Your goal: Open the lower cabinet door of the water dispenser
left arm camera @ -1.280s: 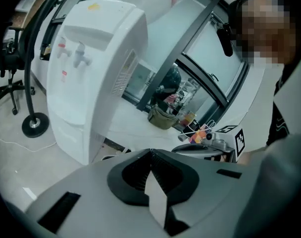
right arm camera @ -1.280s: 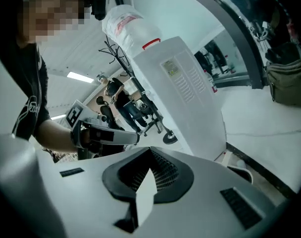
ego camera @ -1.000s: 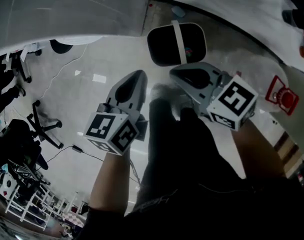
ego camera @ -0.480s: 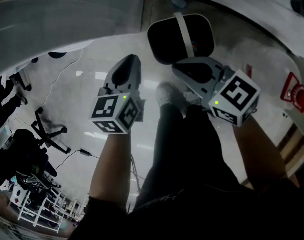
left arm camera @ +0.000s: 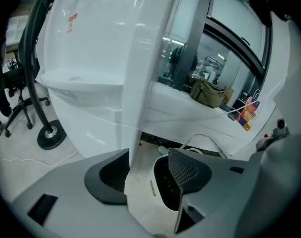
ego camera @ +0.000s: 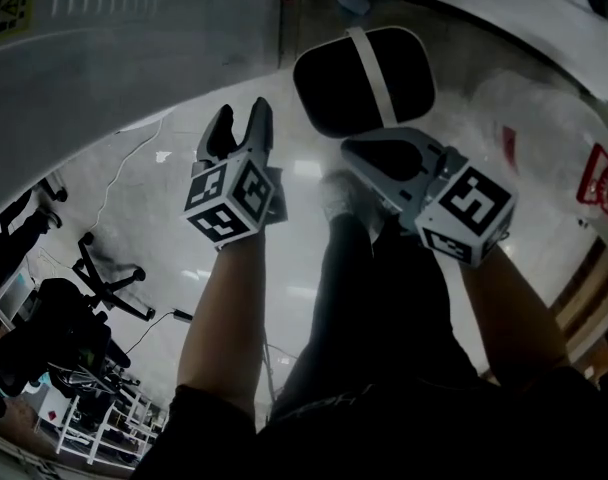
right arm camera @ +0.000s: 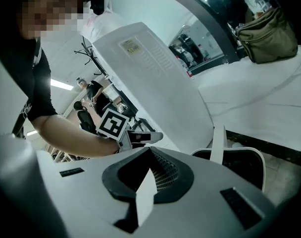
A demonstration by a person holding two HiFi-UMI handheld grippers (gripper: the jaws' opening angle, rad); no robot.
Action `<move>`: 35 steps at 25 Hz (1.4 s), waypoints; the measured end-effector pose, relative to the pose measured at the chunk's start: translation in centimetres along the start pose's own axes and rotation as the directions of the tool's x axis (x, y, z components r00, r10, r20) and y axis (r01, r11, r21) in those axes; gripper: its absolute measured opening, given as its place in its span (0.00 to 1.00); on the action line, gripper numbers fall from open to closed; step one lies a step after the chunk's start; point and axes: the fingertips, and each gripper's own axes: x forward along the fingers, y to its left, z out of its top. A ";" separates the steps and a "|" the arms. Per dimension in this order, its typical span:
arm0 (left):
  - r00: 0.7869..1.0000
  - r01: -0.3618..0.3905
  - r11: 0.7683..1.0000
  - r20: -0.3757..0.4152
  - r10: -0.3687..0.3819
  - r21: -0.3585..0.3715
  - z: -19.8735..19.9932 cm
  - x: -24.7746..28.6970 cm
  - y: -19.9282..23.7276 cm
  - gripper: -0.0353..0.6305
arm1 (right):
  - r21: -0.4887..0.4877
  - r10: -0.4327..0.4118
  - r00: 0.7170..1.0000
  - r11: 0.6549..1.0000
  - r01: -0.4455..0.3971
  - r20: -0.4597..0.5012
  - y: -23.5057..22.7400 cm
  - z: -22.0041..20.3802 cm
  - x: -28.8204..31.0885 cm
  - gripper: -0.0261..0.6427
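Observation:
The white water dispenser fills the upper left of the head view. In the left gripper view its front corner runs down the middle. A drip shelf sticks out on the left, with the lower front panel below it. My left gripper hangs just short of that corner. Its jaws are opening and nothing is between them. My right gripper is shut and empty, to the right near the bin, and its jaw tips meet.
A black bin with a white rim and strap stands on the floor right of the dispenser. Office chairs stand at the left and a red sign at the right. An olive bag lies on a ledge behind. My legs are below.
My left gripper has moved up the picture towards the dispenser, and its jaws have gone from shut to open. The right gripper has shifted only a little.

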 end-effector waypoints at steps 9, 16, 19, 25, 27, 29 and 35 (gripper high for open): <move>0.991 -0.123 0.992 -0.048 0.123 -0.005 0.0 3.3 3.0 0.47 | 0.055 0.013 0.999 0.998 -0.012 -0.033 0.4 -1.2 0.6 0.06; 0.983 -0.184 0.982 -0.041 0.182 -0.048 0.4 4.1 4.2 0.47 | 0.054 0.008 1.000 0.999 -0.007 -0.026 0.1 -0.7 0.3 0.06; 0.980 -0.198 0.979 -0.025 0.197 -0.053 0.7 3.9 4.3 0.47 | 0.058 0.007 1.000 0.998 -0.005 -0.030 0.2 -0.9 0.2 0.06; 0.973 -0.229 0.969 -0.005 0.229 -0.090 1.3 3.5 5.3 0.47 | 0.061 0.009 0.999 0.998 -0.007 -0.031 0.5 -1.1 0.3 0.06; 0.973 -0.232 0.968 -0.008 0.233 -0.095 1.4 3.4 5.5 0.46 | 0.061 0.009 0.999 0.998 -0.007 -0.034 0.5 -1.1 0.2 0.06; 0.972 -0.233 0.968 -0.015 0.233 -0.094 1.3 3.5 5.5 0.45 | 0.060 0.007 0.999 0.998 -0.005 -0.035 0.4 -1.1 0.2 0.06; 0.976 -0.220 0.972 -0.026 0.218 -0.085 1.2 3.5 5.6 0.45 | 0.062 0.012 0.999 0.998 -0.010 -0.032 0.6 -1.1 0.3 0.06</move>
